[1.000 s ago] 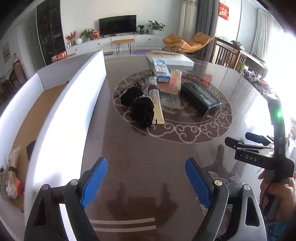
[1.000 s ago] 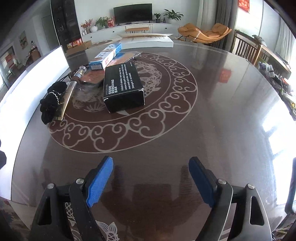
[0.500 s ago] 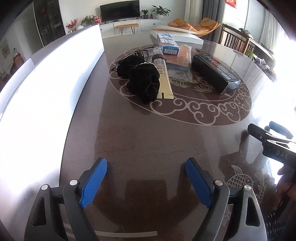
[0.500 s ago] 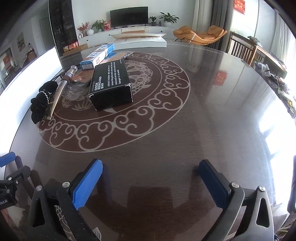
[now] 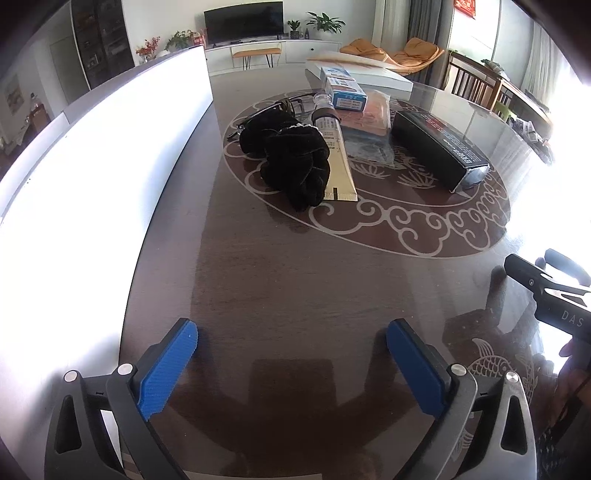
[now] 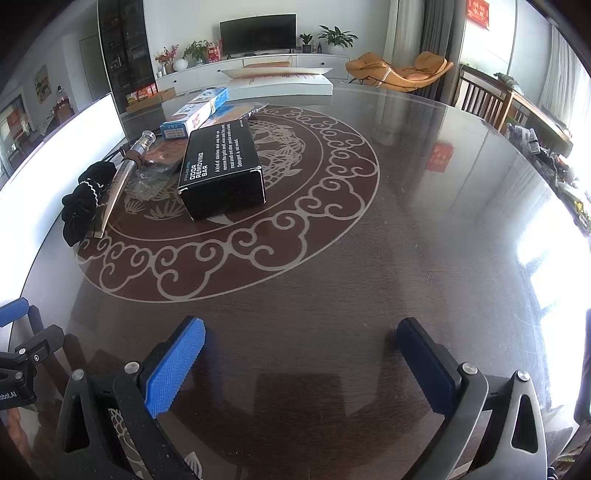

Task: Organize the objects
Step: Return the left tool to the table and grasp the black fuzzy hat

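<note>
The left hand-held gripper (image 5: 291, 350) has dropped low and pushed in toward the black gloves (image 5: 291, 158), which now loom larger ahead of it; the white box wall (image 5: 92, 166) beside the gloves now hides its own inside. The right hand-held gripper (image 6: 301, 354) has pulled back from the black box (image 6: 221, 166), and its fingers have spread wider over the counter (image 6: 369, 277).

Dark patterned table (image 6: 369, 295), wall television (image 6: 257, 33), orange lounger (image 6: 399, 72), bright window glare

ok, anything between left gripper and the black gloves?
Nothing: bare table from left gripper to gloves, per left wrist view.
</note>
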Demonstrator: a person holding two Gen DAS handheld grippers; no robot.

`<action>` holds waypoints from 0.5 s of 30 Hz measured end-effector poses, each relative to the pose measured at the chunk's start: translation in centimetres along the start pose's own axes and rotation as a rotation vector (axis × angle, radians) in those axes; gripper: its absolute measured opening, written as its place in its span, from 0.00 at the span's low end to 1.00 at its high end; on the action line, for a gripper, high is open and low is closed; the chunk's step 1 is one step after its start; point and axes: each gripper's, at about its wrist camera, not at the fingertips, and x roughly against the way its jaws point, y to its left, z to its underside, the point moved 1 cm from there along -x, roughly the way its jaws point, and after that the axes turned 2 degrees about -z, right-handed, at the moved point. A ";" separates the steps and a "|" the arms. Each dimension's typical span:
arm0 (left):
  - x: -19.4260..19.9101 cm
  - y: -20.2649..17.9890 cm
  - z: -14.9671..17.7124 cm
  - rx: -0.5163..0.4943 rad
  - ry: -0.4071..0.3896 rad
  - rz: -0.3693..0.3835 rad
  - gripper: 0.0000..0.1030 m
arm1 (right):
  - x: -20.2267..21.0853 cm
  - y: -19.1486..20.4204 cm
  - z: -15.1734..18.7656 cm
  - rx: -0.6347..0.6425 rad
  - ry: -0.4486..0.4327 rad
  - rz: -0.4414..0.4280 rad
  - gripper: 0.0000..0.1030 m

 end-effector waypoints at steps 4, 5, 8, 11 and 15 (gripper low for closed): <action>-1.3 -0.4 -2.3 -0.009 0.043 0.007 1.00 | 0.0 0.0 0.0 0.001 0.000 -0.001 1.00; -1.6 -0.3 -3.3 0.001 0.046 0.009 1.00 | 0.0 0.0 0.0 0.001 0.000 -0.001 1.00; -1.5 0.4 -6.3 0.067 -0.010 0.024 1.00 | 0.0 0.0 0.0 0.001 0.000 -0.001 1.00; -1.8 1.1 -9.3 0.123 -0.057 0.030 1.00 | 0.0 0.0 0.0 0.001 0.000 -0.001 1.00; -4.3 1.1 -12.0 0.123 -0.042 0.044 0.62 | 0.0 0.0 0.0 0.001 -0.001 -0.001 1.00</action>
